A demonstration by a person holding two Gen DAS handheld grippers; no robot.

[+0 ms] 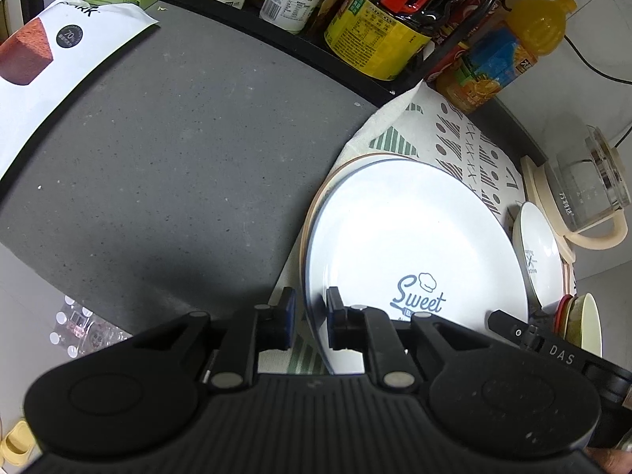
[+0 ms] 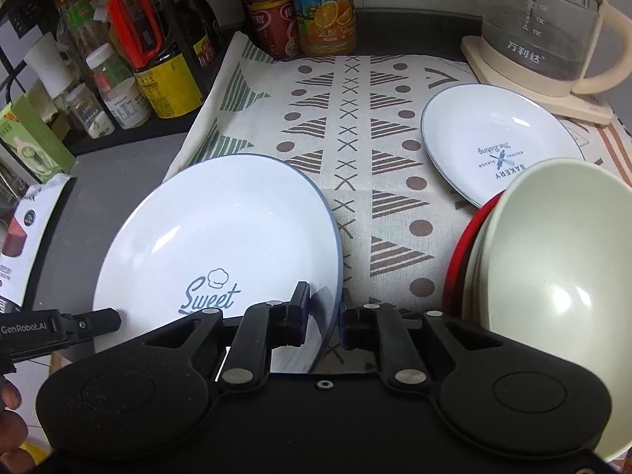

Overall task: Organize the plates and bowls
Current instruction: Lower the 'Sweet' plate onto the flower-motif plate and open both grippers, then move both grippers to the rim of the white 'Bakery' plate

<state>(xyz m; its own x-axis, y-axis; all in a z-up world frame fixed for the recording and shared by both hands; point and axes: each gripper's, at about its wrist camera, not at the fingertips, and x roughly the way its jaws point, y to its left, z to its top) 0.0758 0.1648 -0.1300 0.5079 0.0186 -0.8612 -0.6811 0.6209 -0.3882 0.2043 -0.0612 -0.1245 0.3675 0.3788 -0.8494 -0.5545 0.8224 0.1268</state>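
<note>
A large white "Sweet" plate is held between both grippers, tilted above the patterned cloth. My left gripper is shut on its left rim. My right gripper is shut on its right rim. In the left wrist view another plate's brown rim shows beneath it. A small white "Bakery" plate lies on the cloth at the right. A pale green bowl stands stacked in a red bowl at the near right.
A glass kettle on a cream base stands at the back right. Bottles and cans and a rack of jars line the back. A white packet lies on the grey counter at the left.
</note>
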